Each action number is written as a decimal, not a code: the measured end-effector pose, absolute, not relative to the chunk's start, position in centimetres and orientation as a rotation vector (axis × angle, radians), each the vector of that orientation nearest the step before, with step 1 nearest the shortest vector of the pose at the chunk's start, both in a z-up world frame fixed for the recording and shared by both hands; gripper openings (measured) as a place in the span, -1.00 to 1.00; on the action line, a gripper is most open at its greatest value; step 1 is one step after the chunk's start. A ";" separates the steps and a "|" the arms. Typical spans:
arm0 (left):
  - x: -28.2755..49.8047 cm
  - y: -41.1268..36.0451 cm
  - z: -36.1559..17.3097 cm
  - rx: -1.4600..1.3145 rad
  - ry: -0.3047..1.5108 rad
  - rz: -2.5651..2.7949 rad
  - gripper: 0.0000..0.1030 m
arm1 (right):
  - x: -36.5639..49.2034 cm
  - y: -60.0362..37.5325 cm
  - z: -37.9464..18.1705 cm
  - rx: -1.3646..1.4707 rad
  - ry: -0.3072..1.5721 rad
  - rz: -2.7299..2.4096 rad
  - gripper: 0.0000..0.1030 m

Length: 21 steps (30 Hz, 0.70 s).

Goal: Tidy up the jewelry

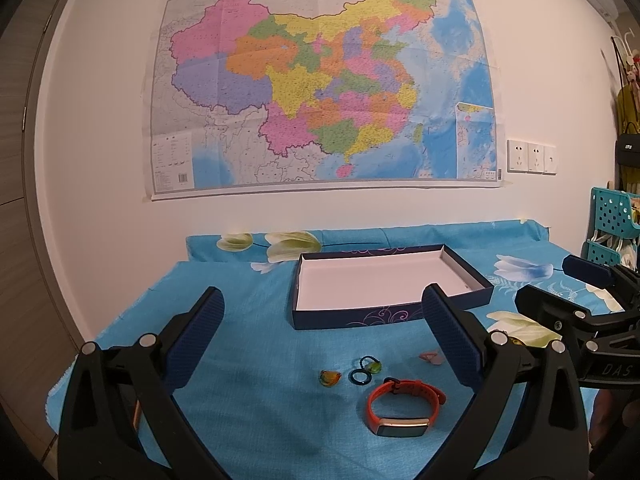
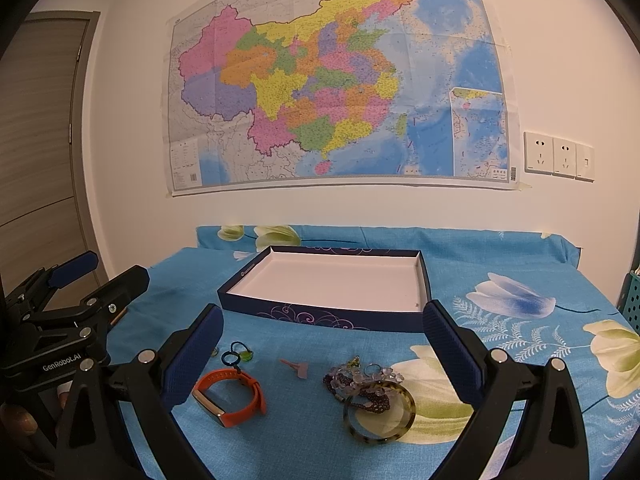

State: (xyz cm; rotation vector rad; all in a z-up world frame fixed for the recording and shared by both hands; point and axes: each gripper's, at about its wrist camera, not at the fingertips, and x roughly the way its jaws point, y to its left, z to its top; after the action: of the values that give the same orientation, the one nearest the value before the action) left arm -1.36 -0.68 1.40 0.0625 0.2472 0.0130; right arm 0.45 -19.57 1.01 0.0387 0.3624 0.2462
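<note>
An open dark-blue box (image 1: 352, 314) with a white, empty inside (image 2: 340, 280) stands on the blue floral cloth. In front of it lie an orange wristband (image 1: 404, 406) (image 2: 232, 398), a blue ring with a green piece (image 1: 366, 370) (image 2: 237, 354), an amber piece (image 1: 330, 378), a pink piece (image 1: 431, 358) (image 2: 296, 368), a tortoiseshell bangle (image 2: 379, 416) and purple bead bracelets (image 2: 362, 382). My left gripper (image 1: 322, 306) is open and empty above the small pieces. My right gripper (image 2: 322, 322) is open and empty above the bangle and wristband.
A map hangs on the white wall (image 1: 320, 80). Wall sockets (image 2: 558, 156) are to its right. A teal perforated rack (image 1: 610, 224) stands at the table's right end, a door (image 2: 36, 160) at the left. The cloth-covered table (image 2: 520, 360) ends at the wall.
</note>
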 end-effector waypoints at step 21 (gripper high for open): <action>-1.4 -1.0 1.4 0.062 0.246 0.010 0.89 | 0.7 -19.0 1.1 0.041 0.364 0.253 0.87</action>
State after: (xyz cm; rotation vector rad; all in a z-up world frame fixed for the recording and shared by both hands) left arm -1.38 -0.96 1.42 0.0621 0.2457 0.0104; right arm 0.71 -18.96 1.08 0.0414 0.3638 0.2530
